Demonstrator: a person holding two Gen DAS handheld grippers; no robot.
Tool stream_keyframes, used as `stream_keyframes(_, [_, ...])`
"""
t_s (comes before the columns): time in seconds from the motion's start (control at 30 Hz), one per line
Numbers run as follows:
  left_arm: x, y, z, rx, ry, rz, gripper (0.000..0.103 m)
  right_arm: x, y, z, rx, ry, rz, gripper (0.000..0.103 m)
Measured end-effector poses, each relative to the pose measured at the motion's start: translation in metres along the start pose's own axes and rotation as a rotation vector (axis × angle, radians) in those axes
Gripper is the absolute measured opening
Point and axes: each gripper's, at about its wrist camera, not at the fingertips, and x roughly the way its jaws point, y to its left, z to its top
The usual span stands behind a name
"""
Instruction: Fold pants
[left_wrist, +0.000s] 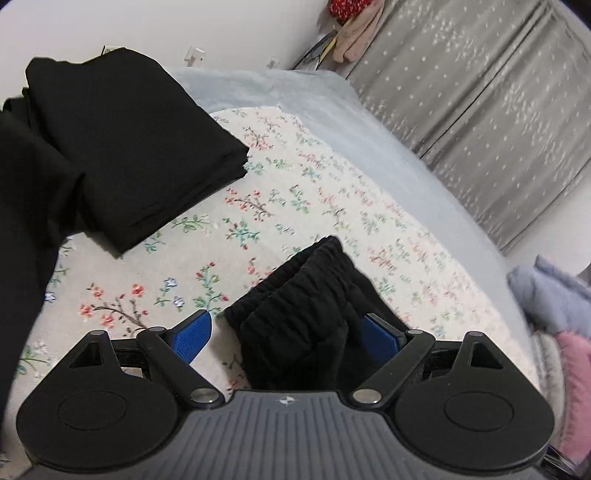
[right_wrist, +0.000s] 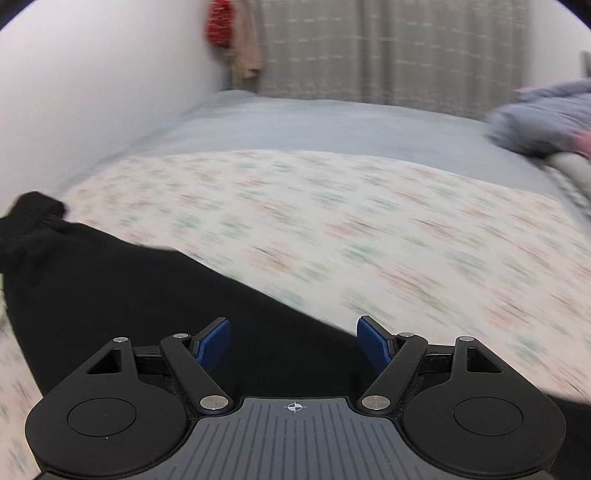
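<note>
Black pants lie on a floral sheet (left_wrist: 258, 192). In the left wrist view their elastic waistband (left_wrist: 306, 299) bunches up between the blue pads of my left gripper (left_wrist: 288, 336), whose jaws stand wide open around it. A dark length of cloth (left_wrist: 33, 236) hangs at the left edge. In the blurred right wrist view the black pants (right_wrist: 155, 295) run from the left edge under my right gripper (right_wrist: 293, 347), which is open with cloth between and below its pads. A gathered end (right_wrist: 33, 214) shows at the far left.
A neatly folded black garment (left_wrist: 122, 147) lies on the bed at upper left. A grey-blue sheet (left_wrist: 332, 110) covers the far bed. Grey and pink bedding (left_wrist: 561, 317) piles at the right. Star-patterned curtains (left_wrist: 480, 92) and a white wall stand behind.
</note>
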Motion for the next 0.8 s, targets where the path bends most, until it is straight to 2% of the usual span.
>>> stream_keyframes(0.17, [0.011,-0.014,-0.008,0.042,0.043,0.001,0.102,0.061,0.026,0.043,0.054,0.048,0.116,0.075])
stream_keyframes(0.23, [0.017,-0.016,-0.008,0.045,0.055,-0.008,0.101,0.085,0.026,0.049,0.08,0.085,0.127,0.075])
stream_keyframes(0.27, [0.019,-0.018,-0.009,0.049,0.055,-0.004,0.099,0.094,0.024,0.049,0.084,0.109,0.122,0.075])
stream_keyframes(0.3, [0.021,-0.02,-0.01,0.059,0.056,0.005,0.089,0.105,0.024,0.046,0.077,0.139,0.116,0.074])
stream_keyframes(0.33, [0.025,-0.022,-0.012,0.073,0.066,0.036,0.084,0.112,0.024,0.042,0.06,0.159,0.119,0.07])
stream_keyframes(0.37, [0.029,-0.024,-0.013,0.09,0.076,0.085,0.073,0.109,0.026,0.035,0.044,0.155,0.135,0.049])
stream_keyframes(0.4, [0.032,-0.026,-0.016,0.107,0.082,0.127,0.068,0.102,0.03,0.027,0.03,0.124,0.153,0.029])
stream_keyframes(0.53, [0.037,-0.027,-0.023,0.14,0.095,0.194,0.063,0.057,0.057,0.0,-0.111,0.023,0.175,0.027])
stream_keyframes(0.73, [0.04,-0.028,-0.029,0.174,0.098,0.239,0.062,0.037,0.094,-0.036,-0.332,0.036,0.179,0.03])
stream_keyframes(0.8, [0.04,-0.03,-0.03,0.18,0.096,0.25,0.062,0.034,0.095,-0.036,-0.343,0.035,0.183,0.03])
